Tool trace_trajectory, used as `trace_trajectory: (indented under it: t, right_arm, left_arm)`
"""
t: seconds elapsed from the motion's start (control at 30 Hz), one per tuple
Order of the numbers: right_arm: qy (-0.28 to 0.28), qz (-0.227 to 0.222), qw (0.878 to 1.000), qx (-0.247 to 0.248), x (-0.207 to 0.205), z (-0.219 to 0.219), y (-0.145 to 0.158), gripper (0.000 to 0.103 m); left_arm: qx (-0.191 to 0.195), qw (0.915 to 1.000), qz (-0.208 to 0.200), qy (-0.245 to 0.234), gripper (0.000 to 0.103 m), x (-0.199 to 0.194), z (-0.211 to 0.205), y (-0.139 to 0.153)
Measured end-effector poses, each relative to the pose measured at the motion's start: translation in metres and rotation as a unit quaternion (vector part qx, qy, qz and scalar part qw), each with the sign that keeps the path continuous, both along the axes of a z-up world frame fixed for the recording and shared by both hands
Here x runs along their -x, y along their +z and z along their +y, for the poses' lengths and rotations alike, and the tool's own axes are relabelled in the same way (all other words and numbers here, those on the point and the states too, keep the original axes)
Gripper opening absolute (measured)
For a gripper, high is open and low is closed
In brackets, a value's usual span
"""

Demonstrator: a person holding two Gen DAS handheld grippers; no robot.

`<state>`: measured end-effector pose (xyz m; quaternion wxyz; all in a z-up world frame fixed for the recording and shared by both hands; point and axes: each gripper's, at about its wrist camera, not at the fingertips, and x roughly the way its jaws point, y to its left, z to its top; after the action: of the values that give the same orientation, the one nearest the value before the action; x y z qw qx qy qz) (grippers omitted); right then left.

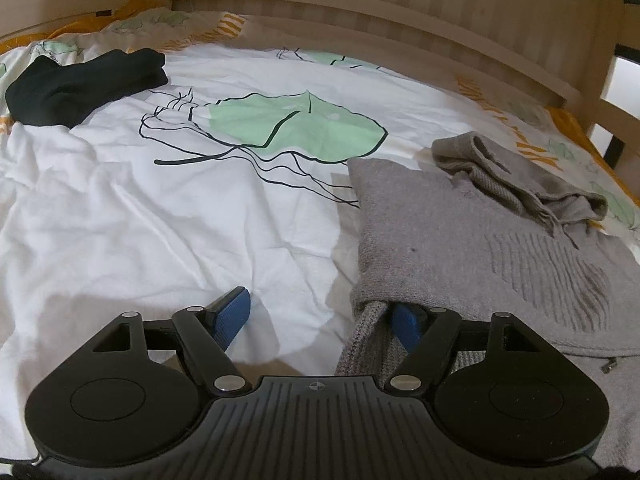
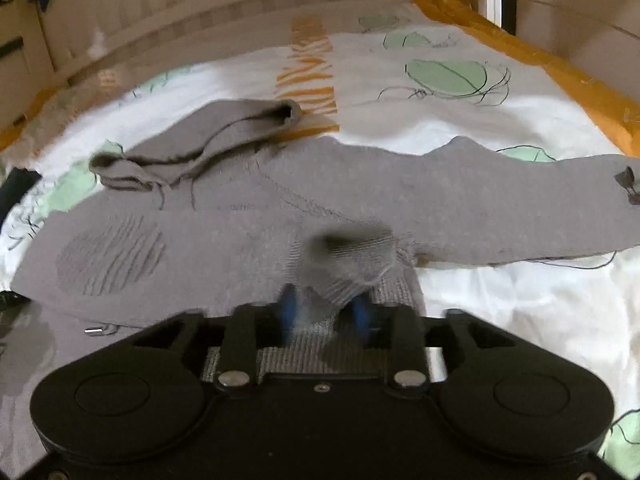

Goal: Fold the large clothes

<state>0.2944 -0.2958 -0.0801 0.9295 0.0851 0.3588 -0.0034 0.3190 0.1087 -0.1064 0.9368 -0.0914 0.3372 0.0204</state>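
Observation:
A large grey knit sweater (image 1: 460, 240) lies spread on the bed, its hood bunched at the far side (image 1: 520, 176). My left gripper (image 1: 320, 312) is open. Its right finger (image 1: 406, 326) is tucked under the sweater's near left edge and its left finger (image 1: 232, 312) rests over the bare sheet. In the right wrist view the sweater (image 2: 280, 200) lies across the bed with a sleeve stretched right (image 2: 540, 208). My right gripper (image 2: 326, 308) is shut on a bunched ribbed fold of the sweater (image 2: 348, 256), lifted slightly.
The bed has a white sheet with green leaf prints (image 1: 288, 128) and orange edging (image 2: 560, 64). A dark folded garment (image 1: 80, 84) lies at the far left. Wooden slatted bed rails (image 1: 360, 4) run along the far side and right end.

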Motion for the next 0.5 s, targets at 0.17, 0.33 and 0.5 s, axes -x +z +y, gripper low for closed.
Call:
trace_trajectory:
  t: [0.17,0.33,0.5]
  right_arm:
    - [-0.015,-0.004,1.0,0.002,-0.012,-0.006,0.0,0.053]
    - [-0.028,-0.008,1.0,-0.006,-0.022,-0.009,0.0,0.012]
    - [0.009,-0.103,0.994,0.015,-0.011,0.0,0.03,0.014]
  left_arm:
    - [0.001,1.0,0.0,0.0,0.074,0.0,0.001,0.0]
    - [0.002,1.0,0.0,0.0,0.074,0.0,0.0,0.0]
    - [0.011,0.9999,0.0,0.0,0.074,0.001,0.002,0.002]
